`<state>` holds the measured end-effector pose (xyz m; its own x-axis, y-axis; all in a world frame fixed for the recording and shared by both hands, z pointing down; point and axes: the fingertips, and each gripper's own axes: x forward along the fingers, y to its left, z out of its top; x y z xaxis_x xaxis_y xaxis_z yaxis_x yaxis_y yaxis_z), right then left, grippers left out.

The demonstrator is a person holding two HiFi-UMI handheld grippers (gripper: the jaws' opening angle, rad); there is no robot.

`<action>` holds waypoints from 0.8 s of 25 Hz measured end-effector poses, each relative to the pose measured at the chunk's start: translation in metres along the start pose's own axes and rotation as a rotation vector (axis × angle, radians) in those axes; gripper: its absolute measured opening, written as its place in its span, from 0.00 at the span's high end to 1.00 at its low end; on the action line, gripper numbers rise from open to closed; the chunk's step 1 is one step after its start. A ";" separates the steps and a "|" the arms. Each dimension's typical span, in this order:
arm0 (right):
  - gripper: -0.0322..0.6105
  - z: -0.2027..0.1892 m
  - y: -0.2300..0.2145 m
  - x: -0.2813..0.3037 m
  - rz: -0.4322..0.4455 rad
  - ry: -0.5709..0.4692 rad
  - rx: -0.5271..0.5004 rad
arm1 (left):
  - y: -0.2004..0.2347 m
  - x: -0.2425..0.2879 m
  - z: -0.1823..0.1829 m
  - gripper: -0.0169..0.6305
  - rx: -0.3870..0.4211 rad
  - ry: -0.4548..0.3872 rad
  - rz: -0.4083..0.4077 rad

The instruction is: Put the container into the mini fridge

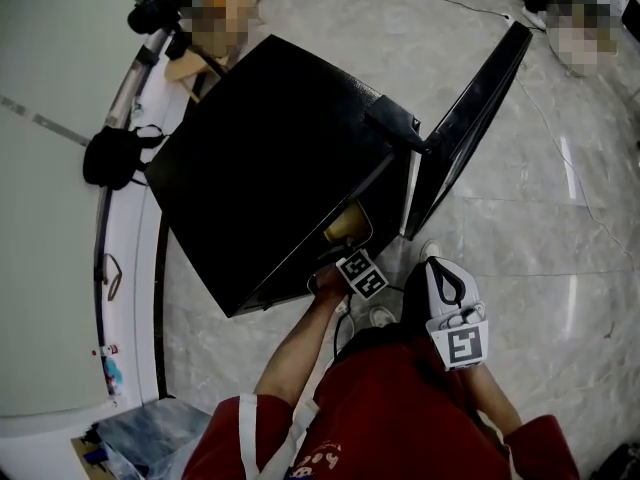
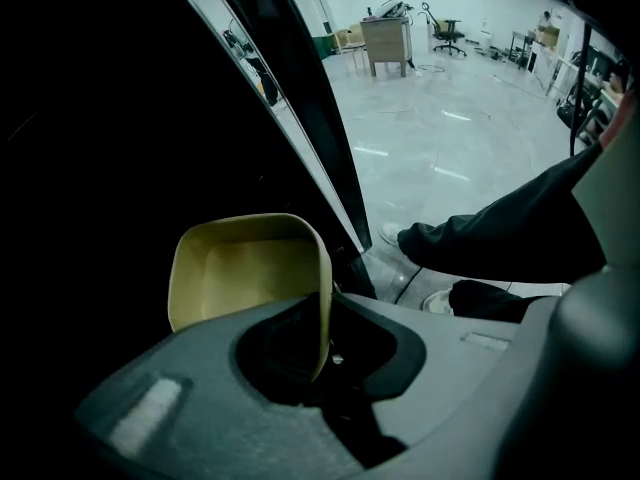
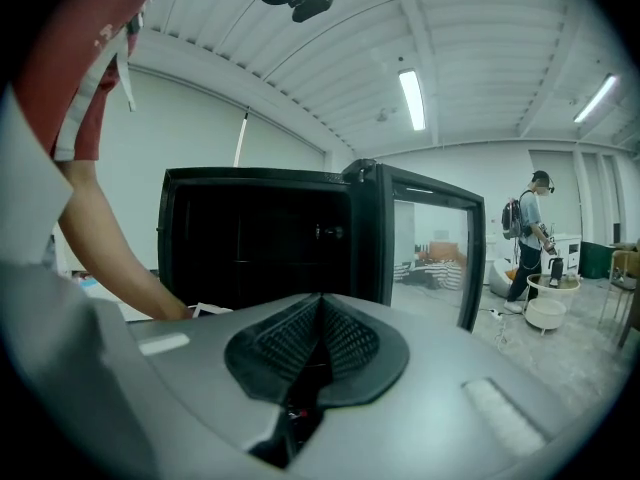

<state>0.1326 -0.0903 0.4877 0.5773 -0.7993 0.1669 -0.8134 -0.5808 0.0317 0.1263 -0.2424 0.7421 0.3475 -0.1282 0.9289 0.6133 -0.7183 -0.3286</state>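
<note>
Seemingly tiled floor (image 1: pixel 520 238) under mini fridge (image 1: pixel 280 158)

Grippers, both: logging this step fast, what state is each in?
Left gripper: closed on the beige square plastic container by its rim.
Right gripper: closed, empty.

A red short-sleeved shirt (image 1: pixel 400 418) is worn, with a white band (image 1: pixel 247 433) run along the sleeve and some small pale print on the front that can't really be read. Dark trousers (image 2: pixel 500 233) and light shoes (image 2: pixel 392 234) are seen lower down. The left gripper (image 2: pixel 325 353) is moulded in smooth grey plastic, with a dark recess round the jaws and a pale rectangular patch on the housing. The right gripper (image 3: pixel 318 333) is built the same, and its black pads are ribbed in a fine grid. Each is topped by a white marker cube (image 1: pixel 362 274) printed with black squares, and a black cable loop (image 1: pixel 452 286) is seen on the right one's white casing.
</note>
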 end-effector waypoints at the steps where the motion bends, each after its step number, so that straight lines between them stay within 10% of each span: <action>1: 0.95 -0.002 -0.002 0.001 -0.002 0.005 0.004 | 0.004 0.004 -0.001 0.93 0.000 0.007 0.005; 20: 0.95 -0.007 -0.004 0.015 0.018 0.014 -0.007 | 0.045 0.054 -0.025 0.91 -0.050 0.087 0.053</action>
<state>0.1442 -0.0989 0.4973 0.5613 -0.8075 0.1814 -0.8243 -0.5650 0.0356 0.1553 -0.2988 0.7813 0.3140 -0.2244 0.9225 0.5589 -0.7418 -0.3707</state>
